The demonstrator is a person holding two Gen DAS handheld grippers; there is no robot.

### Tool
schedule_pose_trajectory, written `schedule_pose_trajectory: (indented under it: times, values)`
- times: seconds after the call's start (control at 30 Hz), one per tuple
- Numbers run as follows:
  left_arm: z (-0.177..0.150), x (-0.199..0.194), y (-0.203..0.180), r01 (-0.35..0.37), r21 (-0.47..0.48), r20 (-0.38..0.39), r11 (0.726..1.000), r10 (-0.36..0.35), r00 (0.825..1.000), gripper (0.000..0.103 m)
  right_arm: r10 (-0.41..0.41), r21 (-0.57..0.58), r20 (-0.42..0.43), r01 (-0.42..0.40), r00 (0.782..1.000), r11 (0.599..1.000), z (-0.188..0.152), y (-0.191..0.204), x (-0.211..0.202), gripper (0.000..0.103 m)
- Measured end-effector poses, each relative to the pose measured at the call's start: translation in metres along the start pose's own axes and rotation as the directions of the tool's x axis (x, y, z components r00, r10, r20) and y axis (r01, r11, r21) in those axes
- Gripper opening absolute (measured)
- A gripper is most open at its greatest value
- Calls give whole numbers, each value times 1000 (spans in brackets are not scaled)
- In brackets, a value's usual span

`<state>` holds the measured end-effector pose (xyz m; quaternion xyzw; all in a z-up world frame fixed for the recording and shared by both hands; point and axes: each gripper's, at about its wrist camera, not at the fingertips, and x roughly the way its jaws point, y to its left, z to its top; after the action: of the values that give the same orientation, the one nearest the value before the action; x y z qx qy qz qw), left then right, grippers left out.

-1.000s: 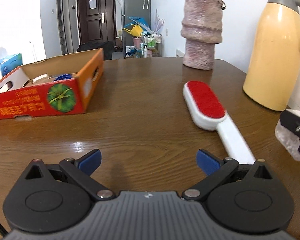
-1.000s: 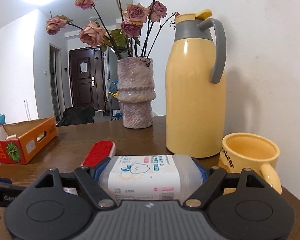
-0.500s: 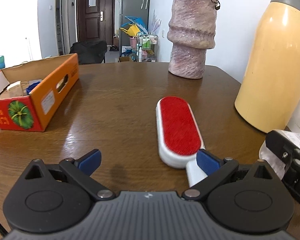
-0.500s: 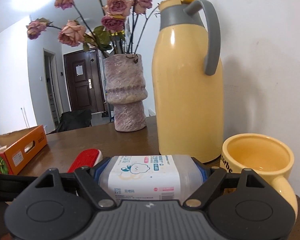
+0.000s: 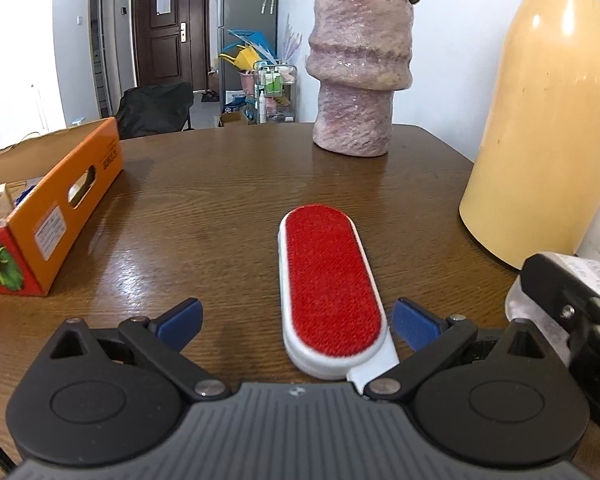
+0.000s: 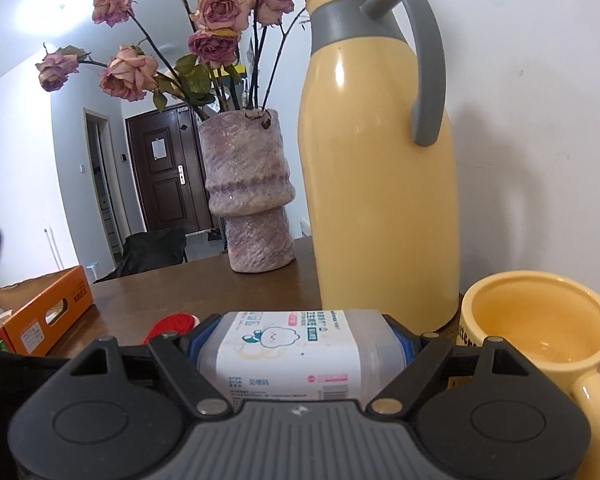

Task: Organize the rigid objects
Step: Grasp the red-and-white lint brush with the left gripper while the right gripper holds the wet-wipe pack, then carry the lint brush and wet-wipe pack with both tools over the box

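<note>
A lint brush [image 5: 330,284] with a red pad and a white handle lies on the brown table [image 5: 220,200]. My left gripper [image 5: 296,320] is open, and the brush's near end lies between its blue fingertips [image 5: 180,318]. My right gripper [image 6: 296,336] is shut on a clear plastic container with a white label [image 6: 290,354], held near the yellow thermos [image 6: 376,184]. In the left wrist view that container [image 5: 540,292] and the right gripper show at the right edge. A bit of the red brush [image 6: 172,326] peeks out left of the container.
An orange cardboard box [image 5: 56,216] with items inside stands at the table's left. A pink stone vase [image 5: 360,68] of dried roses stands at the back, the thermos [image 5: 548,120] at the right against the wall. A yellow mug [image 6: 540,336] sits right of the thermos.
My left gripper has slid right and forward, so the brush now lies between its open fingers. The right gripper, still holding the container, has drifted closer to the thermos and mug.
</note>
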<state>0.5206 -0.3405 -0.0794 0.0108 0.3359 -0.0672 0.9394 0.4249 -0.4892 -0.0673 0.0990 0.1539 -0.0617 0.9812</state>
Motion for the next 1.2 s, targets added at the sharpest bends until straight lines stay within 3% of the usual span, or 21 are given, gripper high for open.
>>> schedule_pose_trajectory:
  times: [0.1, 0.17, 0.23, 0.3, 1.2]
  values:
    - [3, 6, -2, 8, 15, -10, 1000, -8, 1000, 103, 0, -2, 6, 0, 1000, 1000, 0, 0, -2, 82]
    - [4, 12, -2, 19, 18, -30, 1000, -19, 999, 91, 1, -2, 6, -1, 1000, 1000, 0, 0, -2, 82]
    - [4, 16, 1, 49, 4, -54, 999, -49, 997, 71, 1, -2, 6, -1, 1000, 1000, 0, 0, -3, 82]
    - [2, 14, -1, 35, 24, -41, 999, -34, 999, 57, 5, -2, 7, -5, 1000, 1000, 0, 0, -3, 82]
    - [-5, -29, 37, 44, 33, 35, 998, -45, 998, 56, 11, -51, 51, -8, 999, 999, -3, 13, -16, 82]
